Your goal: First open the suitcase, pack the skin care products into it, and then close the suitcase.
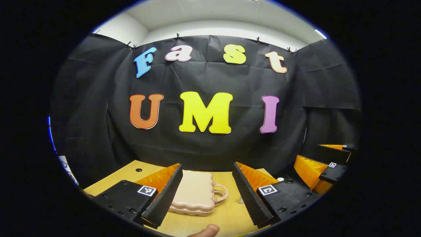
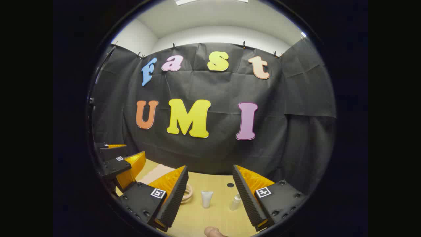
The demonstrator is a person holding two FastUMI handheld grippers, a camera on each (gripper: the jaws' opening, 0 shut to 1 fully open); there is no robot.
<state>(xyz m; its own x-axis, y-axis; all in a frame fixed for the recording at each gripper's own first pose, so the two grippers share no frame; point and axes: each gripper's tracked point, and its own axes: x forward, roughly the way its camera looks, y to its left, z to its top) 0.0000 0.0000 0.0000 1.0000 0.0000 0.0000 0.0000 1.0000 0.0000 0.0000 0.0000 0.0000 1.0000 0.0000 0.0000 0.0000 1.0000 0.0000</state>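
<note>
A small beige suitcase with a loop handle lies flat and closed on the wooden table, between the fingers of my left gripper, which hangs open above it. In the right gripper view the suitcase shows partly behind the left finger, its handle poking out. A white tube stands on its cap and a small clear bottle stands just to its right. My right gripper is open above them, holding nothing.
The other gripper hovers at the right in the left gripper view and at the left in the right gripper view. A fingertip shows at the bottom edge. The black cloth wall closes the table's far side.
</note>
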